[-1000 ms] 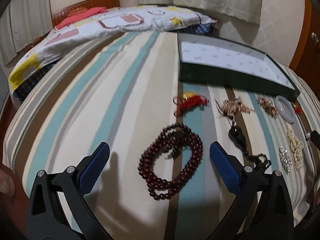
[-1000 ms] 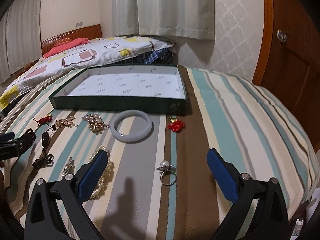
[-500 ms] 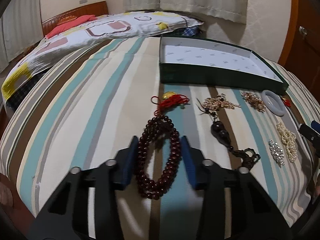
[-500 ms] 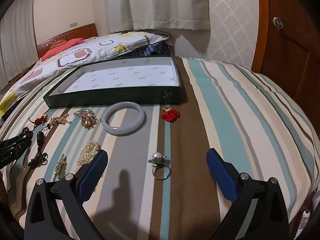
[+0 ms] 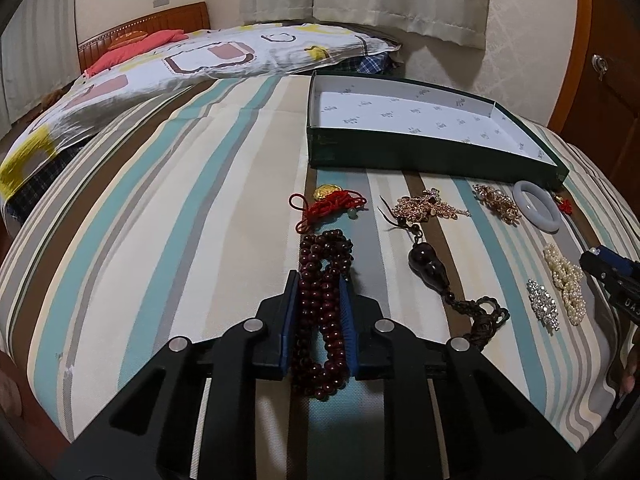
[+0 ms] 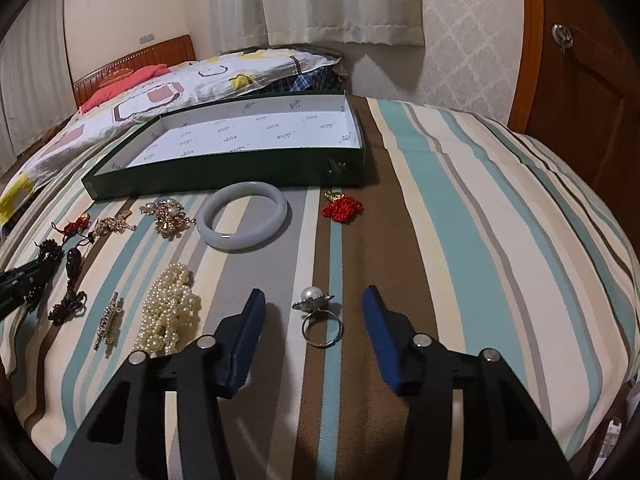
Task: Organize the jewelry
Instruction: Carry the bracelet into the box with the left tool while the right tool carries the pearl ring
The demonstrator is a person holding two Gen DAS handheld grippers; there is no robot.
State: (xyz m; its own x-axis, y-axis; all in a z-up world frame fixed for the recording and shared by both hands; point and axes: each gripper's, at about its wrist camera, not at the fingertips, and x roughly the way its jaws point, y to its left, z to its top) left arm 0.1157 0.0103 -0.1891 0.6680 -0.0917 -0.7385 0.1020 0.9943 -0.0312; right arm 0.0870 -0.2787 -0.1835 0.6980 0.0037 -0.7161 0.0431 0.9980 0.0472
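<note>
Dark beads (image 5: pixel 320 320) half-hidden between left fingers (image 5: pixel 290 320)

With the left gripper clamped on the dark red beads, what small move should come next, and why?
Probably lift: the left gripper is shut on the dark red bead bracelet, which still lies on the striped cloth, and the green box beyond is empty.

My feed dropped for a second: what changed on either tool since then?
The left tool closed from wide open onto the dark red bead bracelet, bunching it. The right tool narrowed and moved in around the pearl ring, not yet touching. The green box and other jewelry stayed put.
</note>
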